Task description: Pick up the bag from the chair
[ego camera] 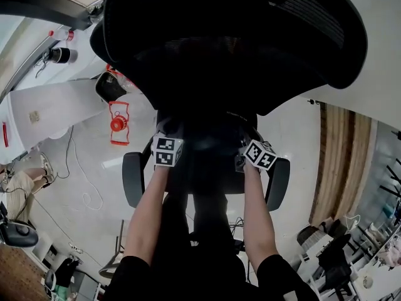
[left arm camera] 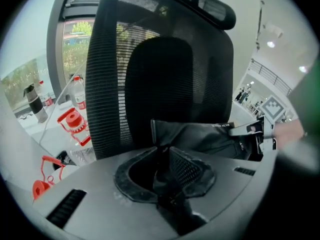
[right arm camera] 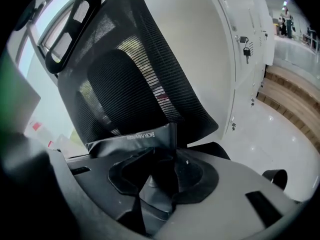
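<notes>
Black fabric fills both jaw views: the bag [left arm camera: 200, 136] sits on the chair [left arm camera: 160, 59], slumped against the foot of the mesh backrest, between the two armrests. Left gripper [left arm camera: 162, 151] first: it is at the bag's left upper corner, jaws partly drawn in with a fold of fabric standing between them. One pad lies against the fold, a dark hollow shows beside the other, so I judge it not clamped yet. Bag's long axis runs side to side across the seat, its top edge stretching from this corner towards the other gripper's marker cube at the far right of the left gripper view. Right gripper [right arm camera: 162, 156]: same picture at the right corner, where the edge strip with print drops between half-closed jaws, touching one and clear of the other. Both hands are equally near, one per end. My read is that the lift turns on both pinches seating evenly, else the bag tips along that axis.
</notes>
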`<move>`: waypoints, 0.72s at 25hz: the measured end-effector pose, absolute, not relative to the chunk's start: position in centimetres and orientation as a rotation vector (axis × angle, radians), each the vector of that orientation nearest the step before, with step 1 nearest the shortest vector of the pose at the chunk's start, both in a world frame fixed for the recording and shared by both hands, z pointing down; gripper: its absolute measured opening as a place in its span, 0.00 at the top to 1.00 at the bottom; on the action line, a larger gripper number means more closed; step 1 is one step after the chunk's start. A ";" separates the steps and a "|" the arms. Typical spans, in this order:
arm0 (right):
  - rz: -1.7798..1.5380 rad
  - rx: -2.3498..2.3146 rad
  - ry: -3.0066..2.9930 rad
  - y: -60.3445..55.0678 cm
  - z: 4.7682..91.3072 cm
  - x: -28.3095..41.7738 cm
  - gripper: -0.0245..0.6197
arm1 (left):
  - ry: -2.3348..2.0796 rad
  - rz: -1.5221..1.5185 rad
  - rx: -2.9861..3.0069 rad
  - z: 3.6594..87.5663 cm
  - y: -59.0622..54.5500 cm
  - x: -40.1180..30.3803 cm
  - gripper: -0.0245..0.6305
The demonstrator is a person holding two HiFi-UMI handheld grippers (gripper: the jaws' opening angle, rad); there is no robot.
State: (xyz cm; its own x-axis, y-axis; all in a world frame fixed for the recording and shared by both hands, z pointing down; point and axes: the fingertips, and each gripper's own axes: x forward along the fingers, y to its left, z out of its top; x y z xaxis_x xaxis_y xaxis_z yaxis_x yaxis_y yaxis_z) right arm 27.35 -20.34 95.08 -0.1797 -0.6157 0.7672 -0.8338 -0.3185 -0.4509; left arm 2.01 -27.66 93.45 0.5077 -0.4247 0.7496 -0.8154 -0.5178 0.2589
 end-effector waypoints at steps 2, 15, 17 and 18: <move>1.500 1.862 -1.685 -19.8 94.8 27.2 0.78 | -1.012 0.833 2.144 93.2 -27.1 1.8 0.86; 1.394 1.806 -1.680 -16.5 91.9 25.4 0.85 | -0.987 0.792 2.095 91.1 -22.1 -0.3 0.88; 1.374 1.813 -1.680 -16.3 91.1 25.5 0.86 | -0.982 0.774 2.103 90.2 -21.8 -0.2 0.88; 1.361 1.813 -1.682 -16.2 90.7 25.5 0.86 | -0.981 0.764 2.108 89.6 -21.6 -0.2 0.88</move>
State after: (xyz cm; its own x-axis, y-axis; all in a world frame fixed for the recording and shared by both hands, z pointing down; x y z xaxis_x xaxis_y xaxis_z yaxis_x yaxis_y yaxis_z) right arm 25.54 -16.25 90.68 -0.1453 -0.5954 0.7901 -0.8972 -0.2574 -0.3589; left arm -0.17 -21.61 89.63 0.5436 -0.4105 0.7321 -0.8102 -0.4845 0.3299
